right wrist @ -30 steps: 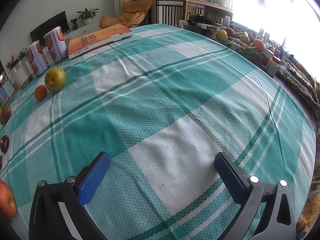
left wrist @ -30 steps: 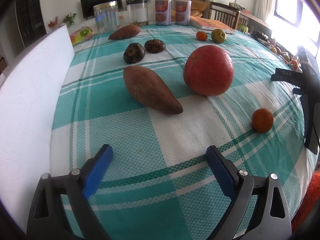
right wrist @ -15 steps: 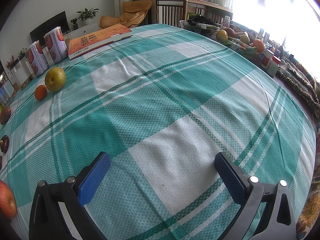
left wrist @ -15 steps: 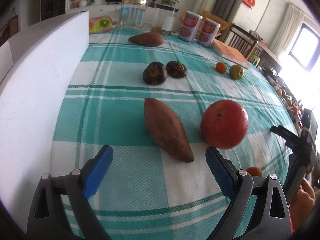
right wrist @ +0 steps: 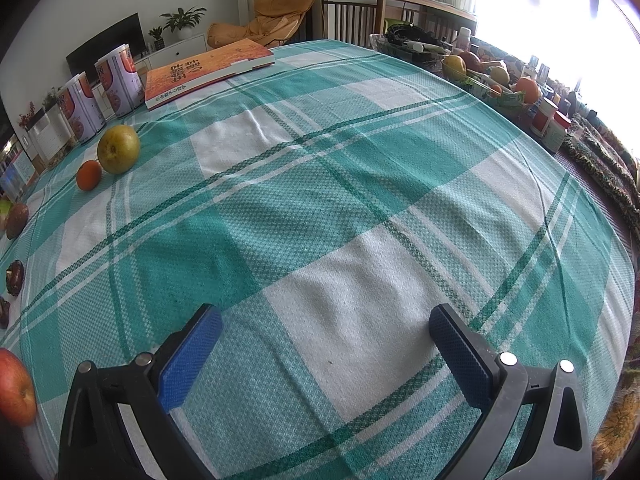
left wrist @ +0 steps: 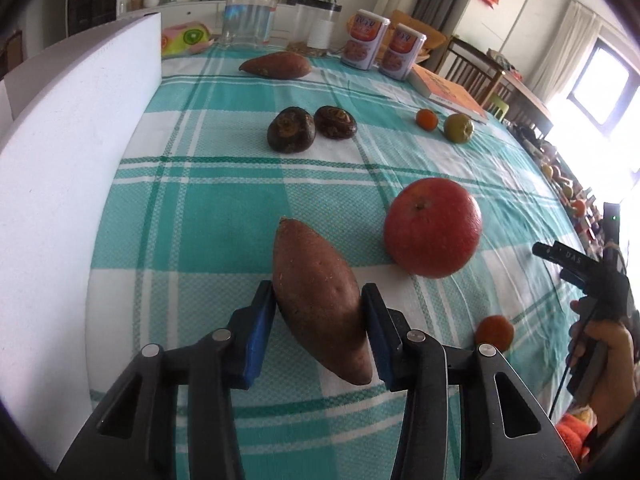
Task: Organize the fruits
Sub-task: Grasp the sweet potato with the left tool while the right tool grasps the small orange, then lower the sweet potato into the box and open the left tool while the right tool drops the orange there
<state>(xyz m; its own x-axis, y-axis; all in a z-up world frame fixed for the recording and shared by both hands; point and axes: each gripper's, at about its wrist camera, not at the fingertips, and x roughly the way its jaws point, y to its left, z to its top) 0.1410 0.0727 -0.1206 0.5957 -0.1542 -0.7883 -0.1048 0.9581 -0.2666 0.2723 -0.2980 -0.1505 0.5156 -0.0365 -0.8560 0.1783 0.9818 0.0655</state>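
Note:
My left gripper (left wrist: 318, 300) is shut on a brown sweet potato (left wrist: 316, 292) that lies on the teal checked tablecloth (left wrist: 208, 200). A big red apple (left wrist: 433, 227) sits just to its right, and a small orange (left wrist: 494, 332) lies nearer, by my right gripper's body (left wrist: 588, 276). Two dark mushrooms (left wrist: 291, 129) lie further back, with a second sweet potato (left wrist: 275, 65) behind them. A small orange (right wrist: 89, 175) and a green pear (right wrist: 118, 149) sit at the far right of the cloth. My right gripper (right wrist: 326, 350) is open and empty over bare cloth.
A white foam board (left wrist: 68, 152) stands along the left edge. Two cans (left wrist: 382, 50), a glass jar (left wrist: 250, 18) and an orange book (right wrist: 204, 70) stand at the back. A basket of fruit and bottles (right wrist: 500, 80) is on the far right side.
My left gripper moved forward onto the near sweet potato and closed on it. My right gripper has not moved.

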